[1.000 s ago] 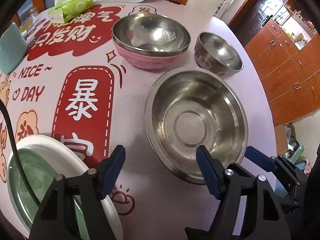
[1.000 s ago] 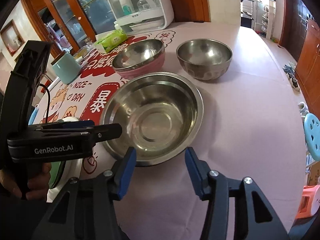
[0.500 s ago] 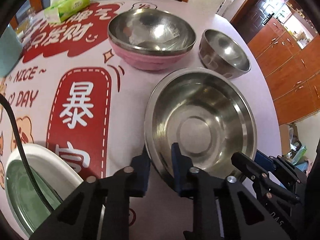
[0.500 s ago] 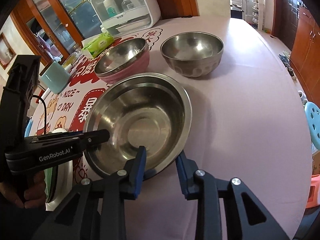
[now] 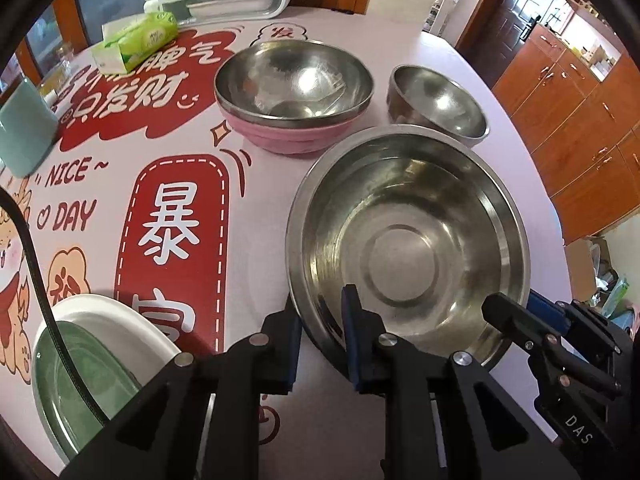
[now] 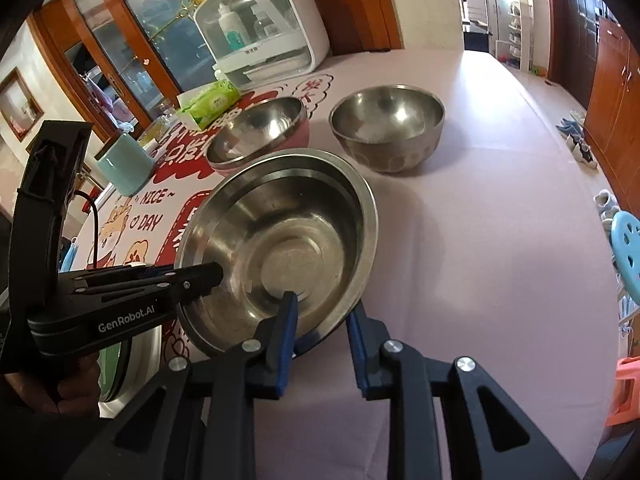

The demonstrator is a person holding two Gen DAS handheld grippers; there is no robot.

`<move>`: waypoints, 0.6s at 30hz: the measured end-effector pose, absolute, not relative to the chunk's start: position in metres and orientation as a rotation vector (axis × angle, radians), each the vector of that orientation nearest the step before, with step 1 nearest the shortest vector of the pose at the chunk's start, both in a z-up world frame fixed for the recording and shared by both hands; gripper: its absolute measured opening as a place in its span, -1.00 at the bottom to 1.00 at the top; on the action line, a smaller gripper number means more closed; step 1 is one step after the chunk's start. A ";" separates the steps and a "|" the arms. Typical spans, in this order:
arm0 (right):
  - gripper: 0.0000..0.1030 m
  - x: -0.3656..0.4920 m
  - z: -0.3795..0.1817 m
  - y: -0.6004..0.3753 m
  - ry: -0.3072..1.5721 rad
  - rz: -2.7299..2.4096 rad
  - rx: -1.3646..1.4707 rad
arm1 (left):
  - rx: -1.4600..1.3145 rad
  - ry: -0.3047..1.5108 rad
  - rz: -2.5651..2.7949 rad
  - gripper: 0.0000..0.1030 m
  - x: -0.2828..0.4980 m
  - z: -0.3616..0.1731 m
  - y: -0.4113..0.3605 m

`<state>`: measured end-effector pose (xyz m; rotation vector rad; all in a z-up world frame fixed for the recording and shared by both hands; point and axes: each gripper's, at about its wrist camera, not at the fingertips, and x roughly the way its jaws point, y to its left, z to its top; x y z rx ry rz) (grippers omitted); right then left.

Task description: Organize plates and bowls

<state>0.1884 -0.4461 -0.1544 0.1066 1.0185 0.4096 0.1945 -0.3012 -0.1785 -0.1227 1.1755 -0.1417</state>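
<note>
The large steel bowl [image 5: 408,248] sits at the near side of the worktop [image 6: 480,208], gripped at its rim from two sides. The left gripper [image 5: 320,332] has its jaws closed on the bowl's near-left rim, one blue pad outside the wall and one inside. The right gripper [image 6: 322,336] has its jaws closed on the near rim likewise, one pad inside the basin, the other outside. In the right wrist view the bowl appears tilted, its near edge raised; whether its base is off the worktop cannot be told.

Behind it stands a pink bowl [image 5: 292,136] with a steel bowl [image 5: 294,80] nested inside it. Just to the right of that pair, and apart from it, stands a small steel bowl [image 5: 438,106], upright.

At the near left a white plate [image 5: 120,328] carries a green plate [image 5: 76,384], with a black cable [image 5: 36,280] crossing above them.

The worktop covering is pale pink with red printed panels. On its far left side are a teal cup [image 5: 24,132] and a green tissue pack [image 5: 136,40]. A white appliance [image 6: 260,36] with a clear hood stands at the far edge.
</note>
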 end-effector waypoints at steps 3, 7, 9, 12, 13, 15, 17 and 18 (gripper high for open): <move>-0.53 0.181 -0.148 -0.449 1.002 0.408 0.099 | -0.107 1.161 -0.155 -0.65 0.187 -0.171 -0.303; -0.53 0.170 -0.139 -0.453 0.976 0.406 0.097 | -0.099 1.135 -0.176 -0.64 0.174 -0.161 -0.306; -0.53 0.164 -0.135 -0.454 0.964 0.415 0.092 | -0.091 1.120 -0.179 -0.64 0.165 -0.155 -0.308; -0.53 0.154 -0.129 -0.456 0.954 0.435 0.087 | -0.077 1.108 -0.181 -0.63 0.153 -0.147 -0.310; -0.53 0.149 -0.127 -0.457 0.948 0.441 0.084 | -0.074 1.105 -0.182 -0.63 0.149 -0.145 -0.310; -0.53 0.141 -0.124 -0.457 0.941 0.448 0.078 | -0.067 1.098 -0.185 -0.63 0.141 -0.141 -0.311; -0.53 0.132 -0.121 -0.457 0.935 0.454 0.071 | -0.056 1.093 -0.189 -0.63 0.130 -0.138 -0.312; -0.53 0.128 -0.121 -0.457 0.935 0.457 0.070 | -0.054 1.093 -0.191 -0.63 0.127 -0.137 -0.311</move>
